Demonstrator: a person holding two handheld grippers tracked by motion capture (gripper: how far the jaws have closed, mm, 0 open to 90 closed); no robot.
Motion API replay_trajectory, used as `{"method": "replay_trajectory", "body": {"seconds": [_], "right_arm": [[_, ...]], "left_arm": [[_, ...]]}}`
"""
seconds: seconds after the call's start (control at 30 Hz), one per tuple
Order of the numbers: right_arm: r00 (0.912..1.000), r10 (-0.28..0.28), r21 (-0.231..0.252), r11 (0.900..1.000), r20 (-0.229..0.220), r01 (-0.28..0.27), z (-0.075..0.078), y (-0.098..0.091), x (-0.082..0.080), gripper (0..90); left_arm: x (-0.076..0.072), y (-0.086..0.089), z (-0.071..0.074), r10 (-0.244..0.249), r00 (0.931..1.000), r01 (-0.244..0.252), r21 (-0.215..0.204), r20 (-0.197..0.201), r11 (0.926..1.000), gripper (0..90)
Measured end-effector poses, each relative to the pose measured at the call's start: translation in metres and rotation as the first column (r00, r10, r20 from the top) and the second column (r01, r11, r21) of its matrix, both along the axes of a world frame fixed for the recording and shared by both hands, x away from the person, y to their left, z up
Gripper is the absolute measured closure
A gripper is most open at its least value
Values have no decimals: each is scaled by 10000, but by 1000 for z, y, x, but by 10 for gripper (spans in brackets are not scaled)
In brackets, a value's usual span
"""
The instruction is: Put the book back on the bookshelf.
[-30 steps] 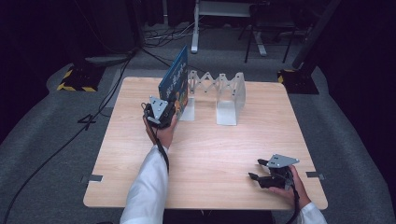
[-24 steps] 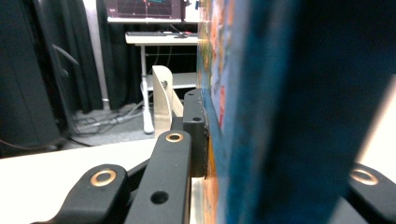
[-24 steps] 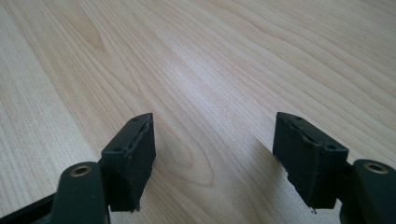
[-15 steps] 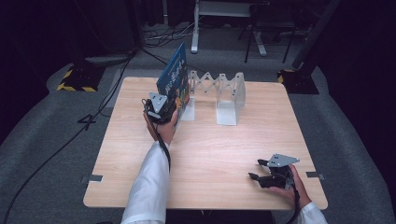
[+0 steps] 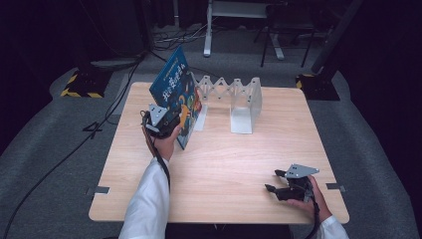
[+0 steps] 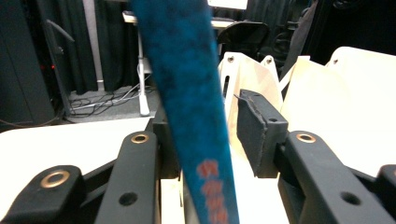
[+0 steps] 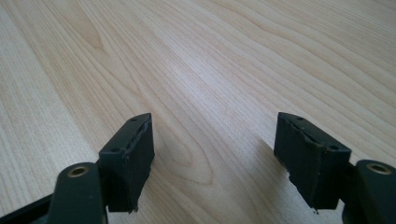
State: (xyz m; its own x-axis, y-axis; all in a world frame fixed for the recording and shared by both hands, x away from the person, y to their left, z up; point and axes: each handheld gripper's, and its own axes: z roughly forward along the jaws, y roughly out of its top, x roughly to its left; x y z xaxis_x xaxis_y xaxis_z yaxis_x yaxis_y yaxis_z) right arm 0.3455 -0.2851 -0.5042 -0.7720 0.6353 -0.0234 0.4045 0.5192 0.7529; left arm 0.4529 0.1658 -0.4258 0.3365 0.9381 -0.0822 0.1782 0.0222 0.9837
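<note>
A blue picture book [image 5: 174, 94] is tilted in the air over the table's back left, just left of a white accordion book rack [image 5: 234, 99]. My left gripper [image 5: 166, 119] is shut on the book's lower edge. In the left gripper view the blue spine [image 6: 191, 93] runs up between the jaws, with the rack's white panels [image 6: 252, 79] behind it. My right gripper [image 5: 273, 181] rests open near the front right of the wooden table [image 5: 224, 164]. Between its fingers [image 7: 215, 149] there is only bare wood.
The rack stands at the back middle of the table, with its base plates reaching forward. Cables [image 5: 74, 144] run over the grey floor at the left. A white desk frame [image 5: 219, 25] and stands are behind the table in the dark.
The left gripper has drawn the book away from the rack's left end, toward the person and upward. The book now leans more. The right gripper has stayed in place.
</note>
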Motion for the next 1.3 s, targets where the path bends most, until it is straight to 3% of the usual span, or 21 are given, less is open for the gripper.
{"method": "replay_trajectory", "body": {"seconds": [0.2, 0.27, 0.4, 0.43, 0.53, 0.67, 0.83, 1.13, 1.3], "right_arm": [[10000, -8, 30, 10000, -14, 8, 0, 0, 0, 291], [10000, -1, 25, 10000, -37, 1, 0, 0, 0, 290], [10000, -21, 25, 10000, -5, 21, 0, 0, 0, 290], [10000, -11, 15, 10000, -13, 11, 0, -1, 0, 289], [10000, -33, 25, 10000, -30, 33, 0, 0, 0, 289], [10000, -27, 26, 10000, -45, 27, 0, 0, 0, 288], [10000, -26, 19, 10000, -11, 26, 0, 0, 0, 288], [9999, 68, -134, 9999, 78, -67, 1, 0, -1, 292], [9999, 29, -307, 9995, 99, -26, 3, 0, -1, 298]], "left_arm": [[-10, 3, -2, -407, 9992, 407, 264, 19, 9988, 598], [-12, 7, -4, -489, 9988, 488, 168, 11, 9987, 616], [-18, 11, -9, -585, 9983, 586, 173, -63, 9981, 683], [-21, 12, -12, -679, 9976, 682, 165, -149, 9975, 734], [-23, 14, -16, -729, 9972, 731, 90, -186, 9973, 742], [-22, 12, -17, -578, 9980, 570, -323, -267, 9979, 765], [-20, 2, -15, -536, 9982, 537, 39, -256, 9986, 742], [-31, 21, -3, -856, 9963, 854, 363, 50, 9957, 668], [-41, 33, 1, -1233, 9924, 1233, 715, -49, 9898, 632]]}}
